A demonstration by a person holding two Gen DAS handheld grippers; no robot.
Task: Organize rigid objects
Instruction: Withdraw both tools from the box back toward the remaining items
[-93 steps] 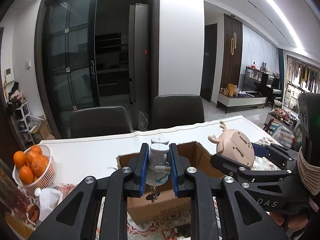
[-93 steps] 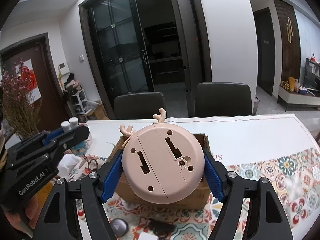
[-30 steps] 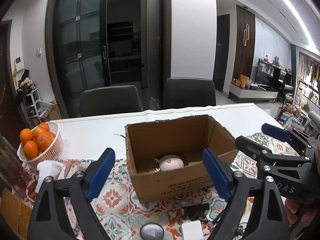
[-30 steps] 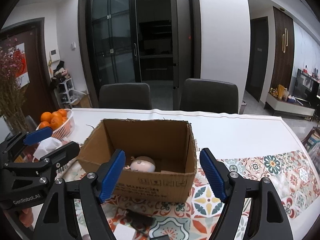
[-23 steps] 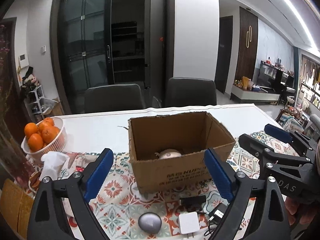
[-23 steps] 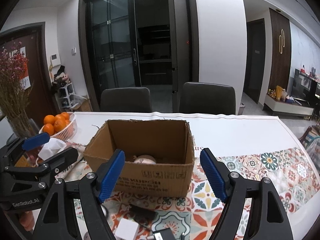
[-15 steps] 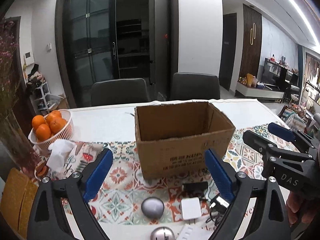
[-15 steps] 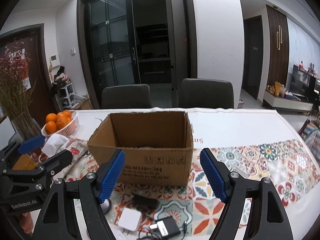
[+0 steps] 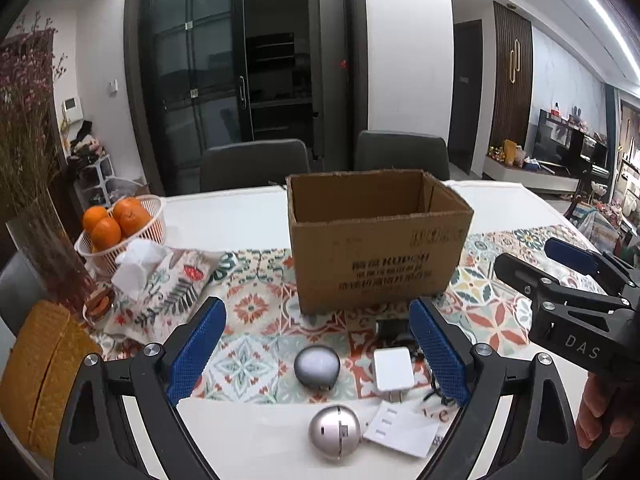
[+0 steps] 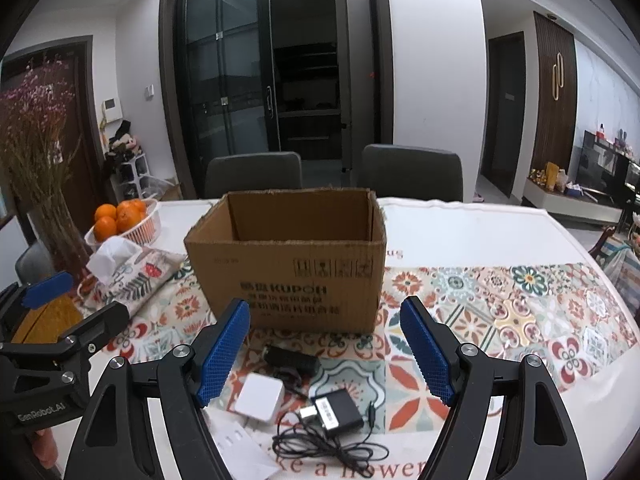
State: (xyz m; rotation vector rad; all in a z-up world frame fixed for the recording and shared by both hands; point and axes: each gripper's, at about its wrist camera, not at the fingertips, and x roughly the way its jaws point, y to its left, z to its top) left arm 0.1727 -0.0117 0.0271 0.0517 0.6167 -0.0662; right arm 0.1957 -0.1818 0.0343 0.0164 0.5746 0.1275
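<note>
An open cardboard box (image 9: 380, 248) stands on the patterned table runner; its front wall hides whatever is inside. In front of it lie a dark grey round gadget (image 9: 317, 365), a white square charger (image 9: 393, 368), a silver round gadget (image 9: 335, 432) and a flat white socket strip (image 9: 402, 428). My left gripper (image 9: 318, 350) hangs open and empty over these. In the right wrist view the box (image 10: 292, 272) sits ahead, with a black adapter (image 10: 292, 356), the white charger (image 10: 260, 398) and a black plug with coiled cable (image 10: 336, 412) below my open, empty right gripper (image 10: 324, 354).
A basket of oranges (image 9: 120, 220), a floral tissue pouch (image 9: 160, 280), a glass vase of dried flowers (image 9: 44, 248) and a yellow woven mat (image 9: 36, 368) crowd the left side. Two dark chairs (image 9: 256, 164) stand behind the table. The right gripper (image 9: 532, 254) shows at right.
Three seconds ago the grippers held a figurine and a pink deer clock over the box; both now are empty. Over the last second both drew back and sank, bringing the small gadgets into view.
</note>
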